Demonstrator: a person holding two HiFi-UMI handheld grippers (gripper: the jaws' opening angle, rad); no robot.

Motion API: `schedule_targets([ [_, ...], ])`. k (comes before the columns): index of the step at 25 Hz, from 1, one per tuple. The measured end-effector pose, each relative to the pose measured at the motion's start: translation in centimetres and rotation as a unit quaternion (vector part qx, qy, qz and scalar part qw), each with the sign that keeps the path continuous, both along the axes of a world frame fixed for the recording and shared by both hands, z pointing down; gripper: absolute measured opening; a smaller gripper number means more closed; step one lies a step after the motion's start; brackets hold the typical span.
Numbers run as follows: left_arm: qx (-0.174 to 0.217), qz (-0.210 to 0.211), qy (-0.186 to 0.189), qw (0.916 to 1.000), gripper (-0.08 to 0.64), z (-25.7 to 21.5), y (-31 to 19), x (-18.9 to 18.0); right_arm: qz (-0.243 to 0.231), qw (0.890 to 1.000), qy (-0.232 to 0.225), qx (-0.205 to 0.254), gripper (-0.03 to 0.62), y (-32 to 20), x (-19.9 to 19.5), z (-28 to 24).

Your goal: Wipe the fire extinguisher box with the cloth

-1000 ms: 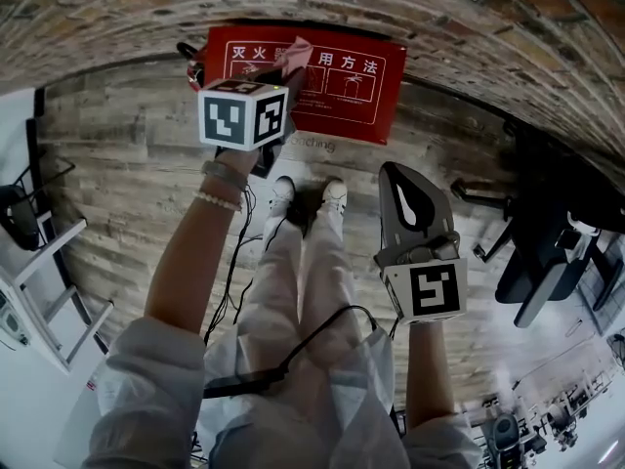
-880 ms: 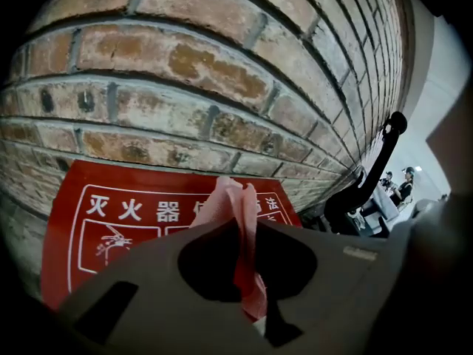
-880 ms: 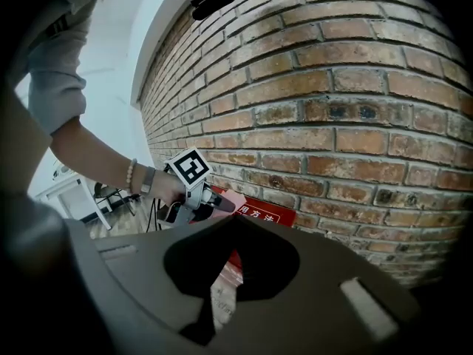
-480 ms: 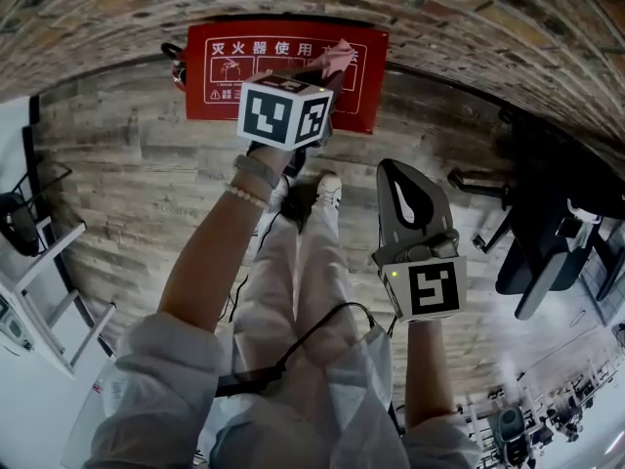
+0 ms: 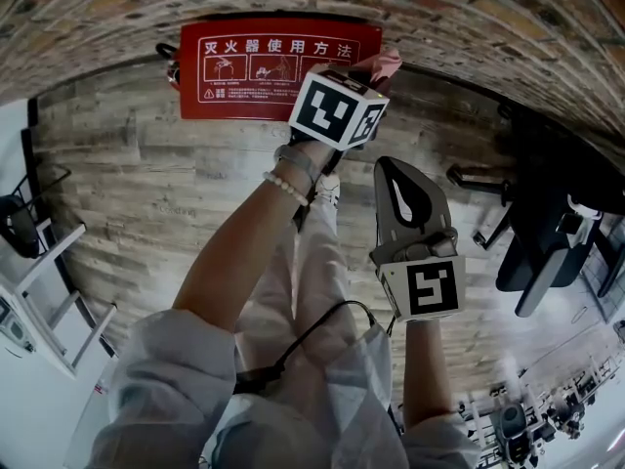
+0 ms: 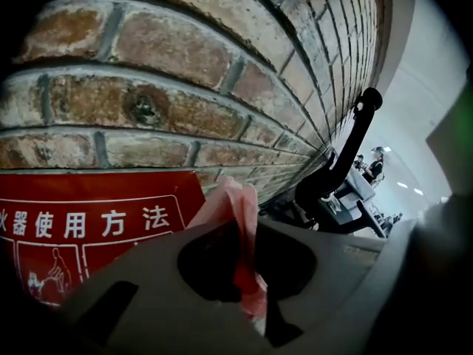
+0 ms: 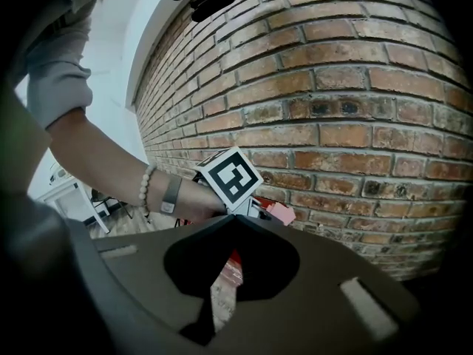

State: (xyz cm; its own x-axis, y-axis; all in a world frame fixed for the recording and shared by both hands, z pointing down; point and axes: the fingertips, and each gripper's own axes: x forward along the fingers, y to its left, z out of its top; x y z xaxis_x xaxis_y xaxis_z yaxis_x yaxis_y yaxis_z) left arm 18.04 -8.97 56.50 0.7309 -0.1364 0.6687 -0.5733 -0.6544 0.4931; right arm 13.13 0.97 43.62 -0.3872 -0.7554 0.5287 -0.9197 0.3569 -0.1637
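The left gripper (image 5: 369, 72) pinches the pink cloth (image 5: 385, 62) at the red fire extinguisher box's (image 5: 227, 102) 2 o'clock corner. The right gripper (image 5: 394, 168), at 5 o'clock from it, is pressed together and empty.

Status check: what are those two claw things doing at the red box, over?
Left gripper shut on pink cloth, at top right corner of fire extinguisher box. Right gripper shut, empty, held back. Nothing seen blocking the box.
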Motion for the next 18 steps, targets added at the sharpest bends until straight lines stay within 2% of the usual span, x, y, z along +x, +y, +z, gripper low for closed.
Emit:
schedule_targets([
  [5,0.001,0.021,-0.006,0.9998,0.011,0.1,0.7,1.2,-0.007,1.000,0.003,-0.002,0.008,0.1,-0.3,0.1],
  [11,0.025,0.032,0.007,0.9992,0.011,-1.4,0.9,0.3,-0.011,1.000,0.003,-0.004,0.008,0.1,-0.7,0.0],
  [18,0.032,-0.024,0.038,0.9985,0.011,-4.7,-0.1,-4.3,-0.018,1.000,0.002,0.000,0.008,-0.8,-2.3,-0.9],
])
